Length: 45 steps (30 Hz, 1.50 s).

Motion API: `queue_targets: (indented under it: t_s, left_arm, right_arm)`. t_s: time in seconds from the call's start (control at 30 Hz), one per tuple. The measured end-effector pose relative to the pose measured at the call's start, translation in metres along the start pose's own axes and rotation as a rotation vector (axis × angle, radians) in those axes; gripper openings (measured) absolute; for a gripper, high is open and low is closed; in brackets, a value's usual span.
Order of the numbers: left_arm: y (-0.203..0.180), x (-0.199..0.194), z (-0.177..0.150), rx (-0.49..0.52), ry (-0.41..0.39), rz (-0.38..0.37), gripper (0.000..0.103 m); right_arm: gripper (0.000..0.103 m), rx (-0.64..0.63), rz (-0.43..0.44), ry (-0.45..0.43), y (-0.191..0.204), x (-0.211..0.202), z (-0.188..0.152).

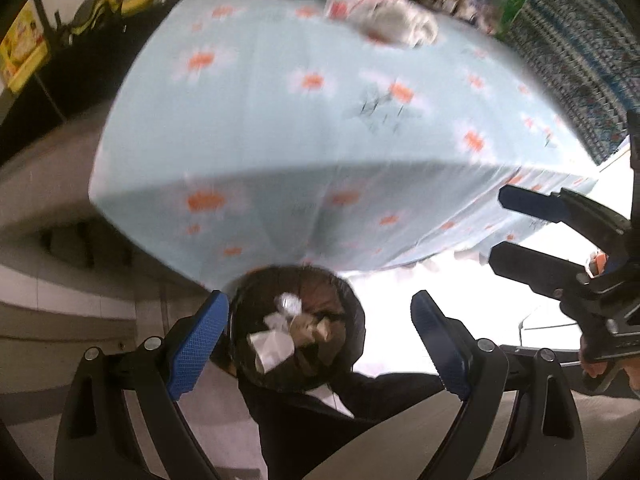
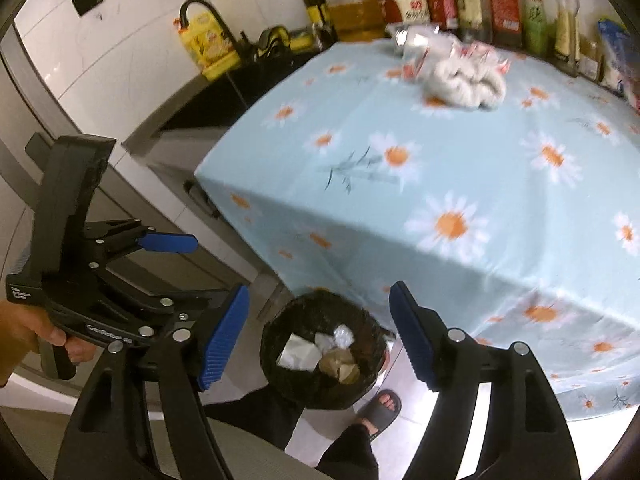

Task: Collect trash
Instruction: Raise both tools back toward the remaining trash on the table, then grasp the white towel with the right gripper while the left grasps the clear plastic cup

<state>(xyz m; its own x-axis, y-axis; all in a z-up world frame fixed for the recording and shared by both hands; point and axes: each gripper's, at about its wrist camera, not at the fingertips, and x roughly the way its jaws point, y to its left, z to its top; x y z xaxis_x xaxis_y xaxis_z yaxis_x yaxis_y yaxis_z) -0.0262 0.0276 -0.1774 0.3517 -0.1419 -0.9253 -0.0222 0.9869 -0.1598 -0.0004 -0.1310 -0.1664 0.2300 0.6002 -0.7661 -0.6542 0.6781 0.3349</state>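
Note:
A small bin (image 1: 354,312) with a black liner stands on the floor by the table's corner, with crumpled white paper (image 1: 272,344) and brownish scraps inside. In the right wrist view the bin (image 2: 280,332) lies below and between my own pads. A pile of crumpled white tissue and wrappers (image 2: 466,78) lies at the far side of the table (image 2: 472,148); the pile (image 1: 388,18) is blurred in the left wrist view. My left gripper (image 1: 318,340) is open above the bin and holds nothing. My right gripper (image 2: 318,336) is open and empty too; it (image 1: 516,232) shows at the right edge.
Bottles and packets (image 2: 500,4) line the table's back edge. A sink with a black tap (image 2: 208,12) and a yellow bottle (image 2: 206,46) lies to the left. A person's foot in a dark slipper (image 2: 380,404) stands beside the bin. Patterned cloth (image 1: 580,60) hangs at the right.

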Motion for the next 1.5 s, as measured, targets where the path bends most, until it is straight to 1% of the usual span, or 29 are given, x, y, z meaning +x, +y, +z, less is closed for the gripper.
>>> queue_targets:
  t_s: [0.17,0.37,0.53,0.73,0.83,0.97,1.07,1.3,1.5]
  left_arm:
    - [-0.004,-0.019,0.025,0.012,-0.068,-0.008,0.090]
    - [-0.002,-0.034,0.057,0.039,-0.136,0.001,0.090]
    - [0.001,-0.037,0.093,0.052,-0.185,0.003,0.090]
    - [0.002,-0.032,0.138,0.069,-0.220,-0.011,0.090]
    - [-0.002,-0.023,0.161,0.082,-0.224,-0.027,0.090]
    - [-0.006,-0.015,0.191,0.078,-0.225,-0.062,0.090]
    - [-0.013,-0.005,0.214,0.089,-0.224,-0.073,0.090]
    - [-0.025,0.025,0.258,0.127,-0.185,-0.072,0.090]
    - [-0.031,0.047,0.281,0.146,-0.149,-0.052,0.090]
  right_arm:
    - [0.072,0.022,-0.009,-0.059,-0.015,-0.016,0.018]
    - [0.072,0.043,-0.050,-0.115,-0.038,-0.029,0.045]
    - [0.072,0.069,-0.084,-0.147,-0.063,-0.025,0.072]
    - [0.072,0.124,-0.110,-0.160,-0.097,-0.012,0.108]
    - [0.072,0.152,-0.113,-0.158,-0.114,-0.005,0.122]
    - [0.072,0.181,-0.097,-0.157,-0.133,0.006,0.136]
    - [0.072,0.206,-0.086,-0.148,-0.148,0.016,0.144]
    - [0.072,0.223,-0.057,-0.140,-0.163,0.028,0.150]
    - [0.072,0.243,-0.024,-0.141,-0.171,0.033,0.151]
